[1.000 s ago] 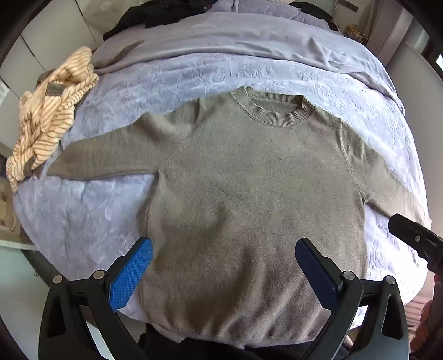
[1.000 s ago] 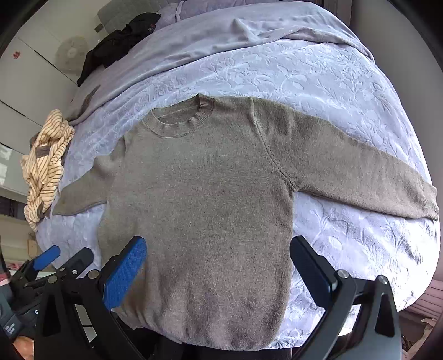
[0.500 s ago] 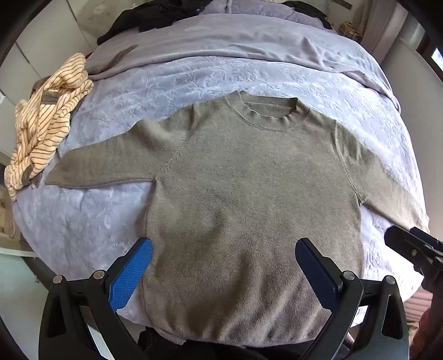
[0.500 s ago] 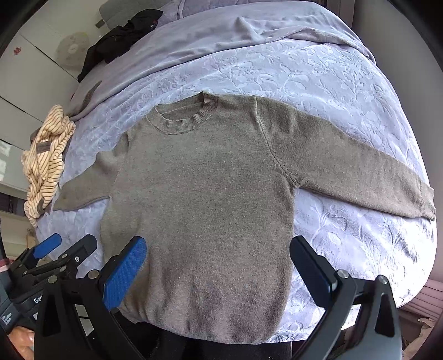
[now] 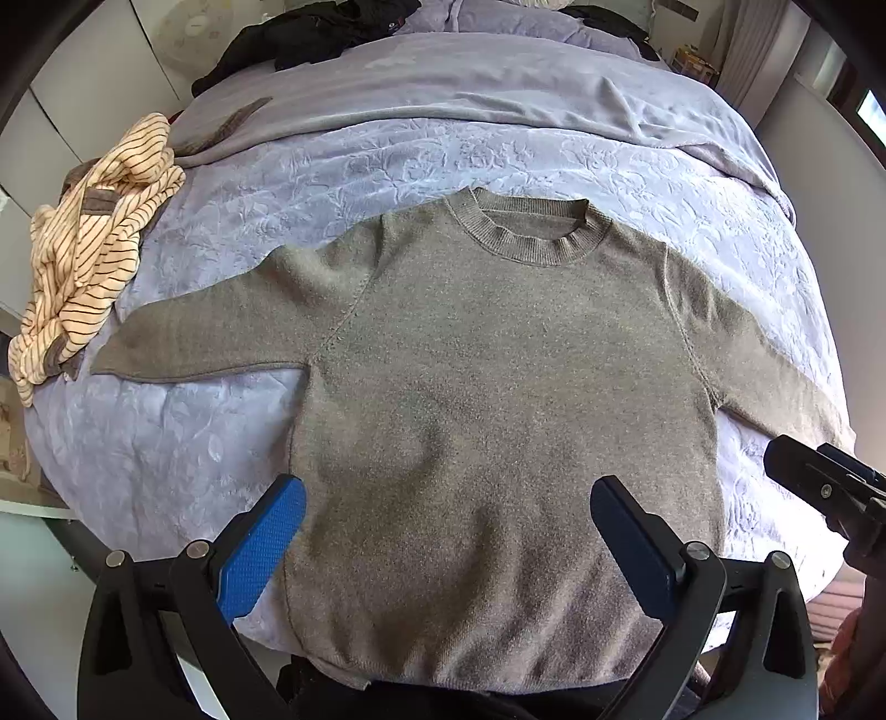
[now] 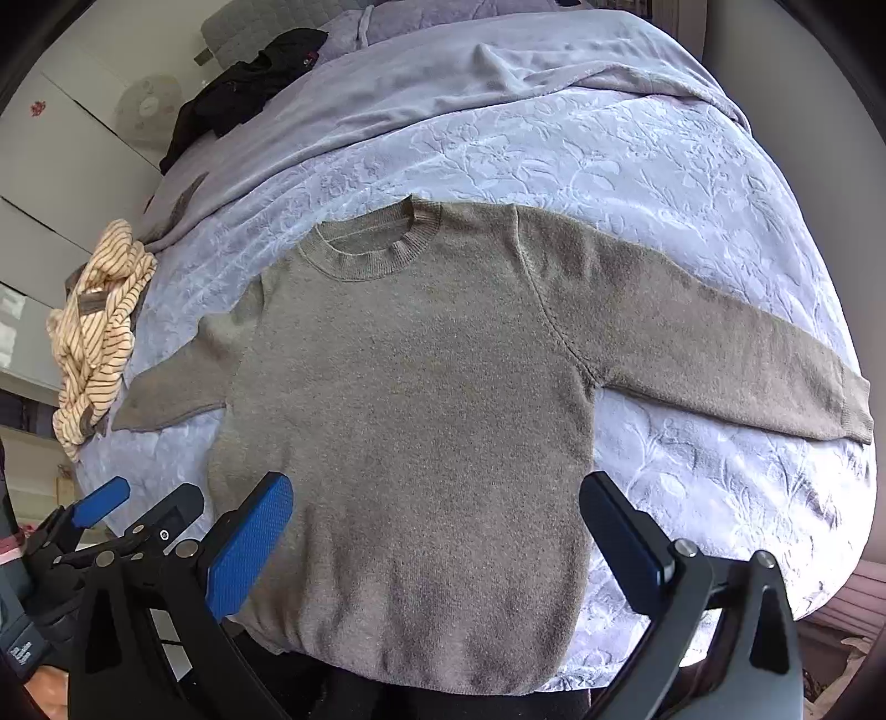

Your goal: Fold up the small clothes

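A grey-brown knit sweater (image 5: 498,387) lies flat and face up on the bed, collar far, hem at the near edge, both sleeves spread out sideways. It also shows in the right wrist view (image 6: 421,421). My left gripper (image 5: 448,531) is open and empty, held above the sweater's lower body. My right gripper (image 6: 437,531) is open and empty too, above the lower body, and its tip shows at the right edge of the left wrist view (image 5: 819,482). The left gripper shows at the lower left of the right wrist view (image 6: 127,520).
The bed has a lilac embossed cover (image 5: 498,160) with a smooth lilac blanket (image 5: 470,77) behind. A striped cream garment (image 5: 88,243) lies bunched at the left edge. Dark clothes (image 5: 310,33) lie at the far end. White cabinets stand to the left.
Both grippers have drawn slightly back and up, so the sweater sits a little lower and smaller in view. The sweater has not moved and both grippers stay open.
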A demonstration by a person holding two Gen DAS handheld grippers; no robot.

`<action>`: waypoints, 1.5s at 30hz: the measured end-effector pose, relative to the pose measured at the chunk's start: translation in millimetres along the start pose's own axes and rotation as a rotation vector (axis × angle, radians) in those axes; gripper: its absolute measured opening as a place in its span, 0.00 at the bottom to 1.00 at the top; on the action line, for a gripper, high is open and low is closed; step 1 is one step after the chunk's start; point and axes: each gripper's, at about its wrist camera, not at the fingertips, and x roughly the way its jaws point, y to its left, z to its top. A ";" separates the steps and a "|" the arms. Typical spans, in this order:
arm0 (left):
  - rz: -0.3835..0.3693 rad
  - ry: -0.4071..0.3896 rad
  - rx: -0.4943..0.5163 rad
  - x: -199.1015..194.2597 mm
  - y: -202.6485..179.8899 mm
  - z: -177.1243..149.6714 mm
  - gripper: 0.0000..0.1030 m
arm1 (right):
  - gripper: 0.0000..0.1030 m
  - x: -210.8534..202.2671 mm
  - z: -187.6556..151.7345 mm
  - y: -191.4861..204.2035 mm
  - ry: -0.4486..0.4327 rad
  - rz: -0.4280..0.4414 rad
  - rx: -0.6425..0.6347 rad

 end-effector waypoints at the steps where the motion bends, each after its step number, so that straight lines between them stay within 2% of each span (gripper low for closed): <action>1: 0.001 0.000 0.001 0.1 -0.2 0.0 1.00 | 1.00 -0.2 0.1 0.8 -0.002 0.003 -0.003; 9: -0.002 -0.011 0.007 -3.3 -3.5 0.4 1.00 | 1.00 3.1 -3.7 3.1 0.017 0.081 0.023; 18: -0.003 -0.015 0.008 -4.2 -4.0 -0.6 1.00 | 1.00 2.3 -2.6 3.9 0.023 0.010 0.005; 37: 0.005 -0.011 0.011 -1.7 0.9 -1.9 1.00 | 1.00 6.4 -3.6 3.0 0.036 0.005 0.019; 45: -0.022 0.000 0.019 11.0 9.1 2.8 1.00 | 1.00 12.2 -2.9 10.0 0.043 -0.016 0.023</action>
